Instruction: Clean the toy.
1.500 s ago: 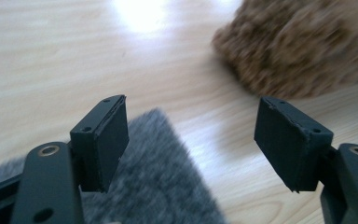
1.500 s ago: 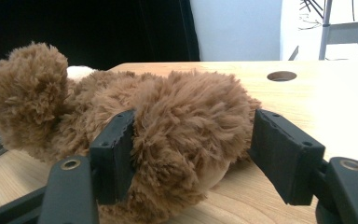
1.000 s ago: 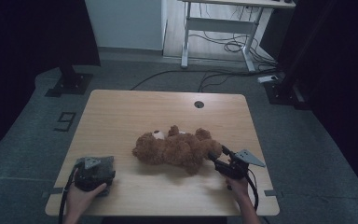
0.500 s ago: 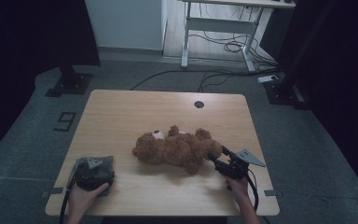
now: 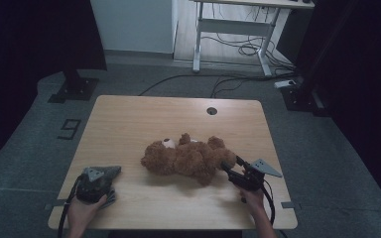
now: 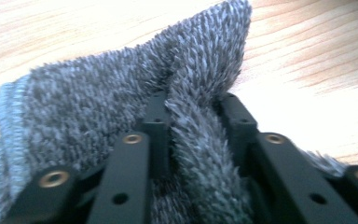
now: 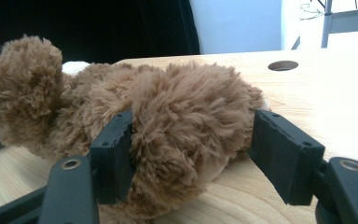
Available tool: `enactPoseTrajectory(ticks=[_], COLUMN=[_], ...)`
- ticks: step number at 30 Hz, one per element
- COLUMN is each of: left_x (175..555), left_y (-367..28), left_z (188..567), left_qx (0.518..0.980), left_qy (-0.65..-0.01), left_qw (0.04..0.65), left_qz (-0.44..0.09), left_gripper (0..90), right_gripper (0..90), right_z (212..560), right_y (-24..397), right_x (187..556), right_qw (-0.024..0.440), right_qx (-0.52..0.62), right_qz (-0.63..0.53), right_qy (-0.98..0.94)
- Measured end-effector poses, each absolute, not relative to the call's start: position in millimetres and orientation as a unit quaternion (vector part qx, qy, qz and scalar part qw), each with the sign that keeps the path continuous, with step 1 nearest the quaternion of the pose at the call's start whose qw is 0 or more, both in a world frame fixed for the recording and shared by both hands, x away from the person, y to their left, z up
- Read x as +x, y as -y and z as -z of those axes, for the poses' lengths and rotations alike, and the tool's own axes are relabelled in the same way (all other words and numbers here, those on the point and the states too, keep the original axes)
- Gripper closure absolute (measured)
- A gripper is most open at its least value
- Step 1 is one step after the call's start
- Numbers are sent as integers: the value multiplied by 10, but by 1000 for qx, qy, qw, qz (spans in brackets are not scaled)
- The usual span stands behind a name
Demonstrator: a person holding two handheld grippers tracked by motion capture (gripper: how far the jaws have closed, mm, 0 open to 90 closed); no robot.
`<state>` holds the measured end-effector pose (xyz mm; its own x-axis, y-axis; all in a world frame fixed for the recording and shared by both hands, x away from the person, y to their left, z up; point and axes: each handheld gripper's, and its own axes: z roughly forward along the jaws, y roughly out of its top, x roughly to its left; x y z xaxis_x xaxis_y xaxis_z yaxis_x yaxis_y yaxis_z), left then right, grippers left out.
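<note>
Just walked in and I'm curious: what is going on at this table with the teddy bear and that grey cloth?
A person holds a gripper in each hand at a wooden table. The left gripper has just been closing, and its fingers now pinch a fold of a fluffy grey cloth near the table's front left corner. The right gripper has its fingers on either side of a leg of the brown teddy bear, which lies mid-table.

text: "9" | on: floor point(image 5: 39, 144) | place: left of table point(image 5: 129, 114)
</note>
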<state>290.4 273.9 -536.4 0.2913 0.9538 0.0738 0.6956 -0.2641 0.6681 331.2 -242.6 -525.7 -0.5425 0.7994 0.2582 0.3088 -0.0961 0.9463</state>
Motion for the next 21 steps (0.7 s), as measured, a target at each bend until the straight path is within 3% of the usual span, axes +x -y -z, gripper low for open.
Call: enactPoseTrajectory(ticks=[4,11,21], left_x=[2891,2789,2993], left_y=[-2726,-2613,-2000], left_z=[5350,5091,4500], left_qx=[760,748,762], left_qy=[-537,-505,-425], left_qw=[267,361,441], left_qz=[-250,-236,-211], left_gripper=[762,776,773], right_gripper=[332,325,287], right_z=[5260,5282,5301], right_y=[2427,2426,2383], right_x=[3318,3340,3388], right_qw=[204,195,174], right_qx=[432,434,444], right_qz=[-601,-604,-607], right_qy=[-641,-640,-636])
